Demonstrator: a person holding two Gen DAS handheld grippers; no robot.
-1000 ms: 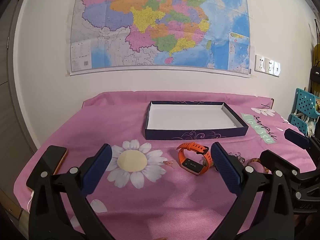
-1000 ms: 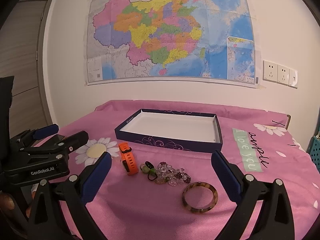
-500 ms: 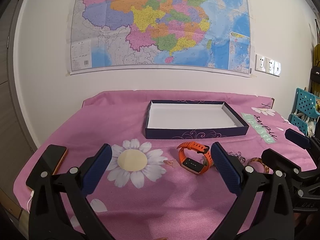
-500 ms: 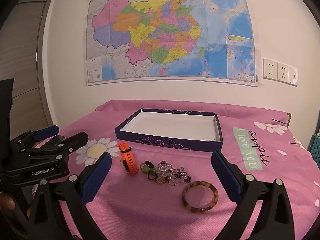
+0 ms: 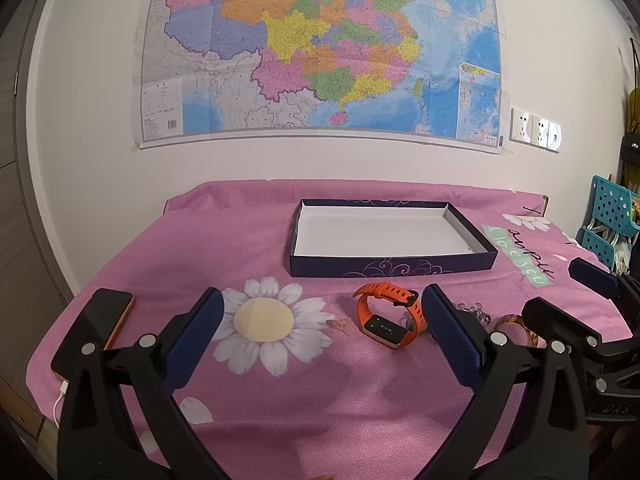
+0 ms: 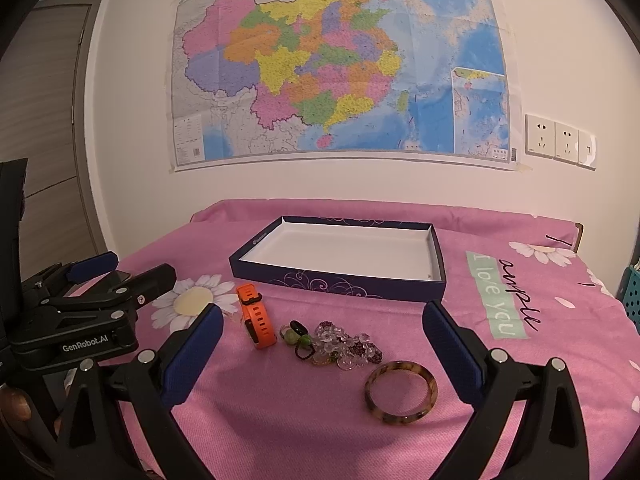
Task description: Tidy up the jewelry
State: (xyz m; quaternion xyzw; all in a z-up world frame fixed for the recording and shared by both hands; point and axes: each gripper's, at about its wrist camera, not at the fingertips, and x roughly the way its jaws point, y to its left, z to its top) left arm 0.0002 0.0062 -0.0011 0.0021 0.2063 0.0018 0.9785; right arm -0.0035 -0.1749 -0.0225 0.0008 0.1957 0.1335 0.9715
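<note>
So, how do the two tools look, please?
Both tools are alike: black frames with silver rivets and two fingers faced with ribbed dark blue pads. The left tool bears white lettering, "GenRobot.AI". No sleeves or cables on them show.

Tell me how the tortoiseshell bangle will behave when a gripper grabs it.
The tortoiseshell bangle looks like a rigid, glossy closed ring, so it probably won't flex and may slip between pads. Lying flat on the pink tablecloth, it shouldn't roll unless tipped on edge.

The left gripper [image 5: 320, 332] hangs low at the near left, its blue-padded fingers [image 5: 192, 336] spread wide with nothing between. The right gripper [image 6: 322, 350] hangs beside it at the near right, level, equally wide apart and holding nothing.
</note>
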